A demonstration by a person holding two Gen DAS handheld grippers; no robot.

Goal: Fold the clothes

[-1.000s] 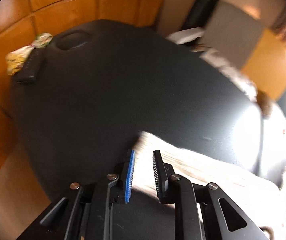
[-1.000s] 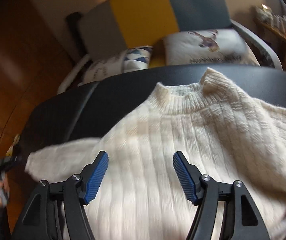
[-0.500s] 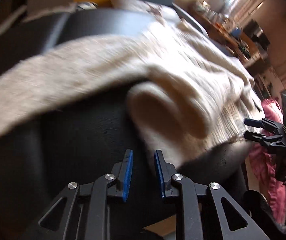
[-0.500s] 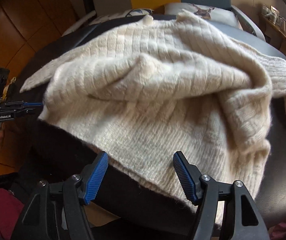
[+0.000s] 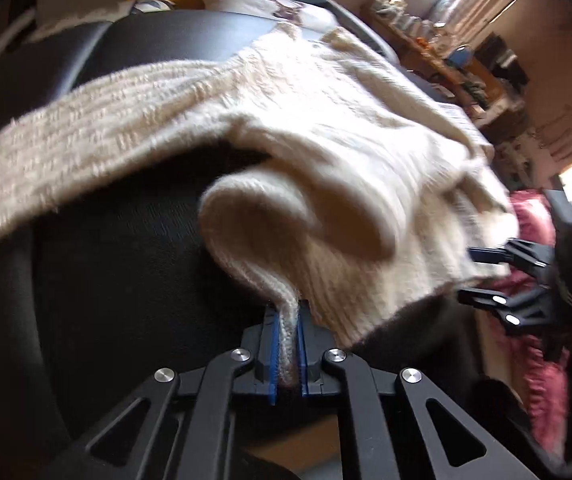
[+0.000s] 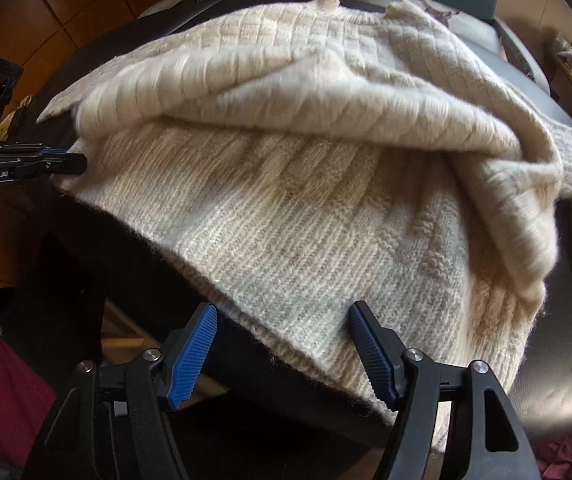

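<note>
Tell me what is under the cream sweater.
The cream sweater lies on a black table, dark surface showing around its hem. What sits beneath the bunched knit is covered. The left gripper pinches its hem corner.

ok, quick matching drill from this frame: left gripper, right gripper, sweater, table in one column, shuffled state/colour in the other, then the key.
Column 1:
1. left gripper
2. right gripper
3. sweater
4. table

Column 2:
A. cream ribbed knit, bunched
B. black surface
C. shut on the sweater's edge
D. jaws wide apart at the hem

Pairs: 1-C, 2-D, 3-A, 4-B
</note>
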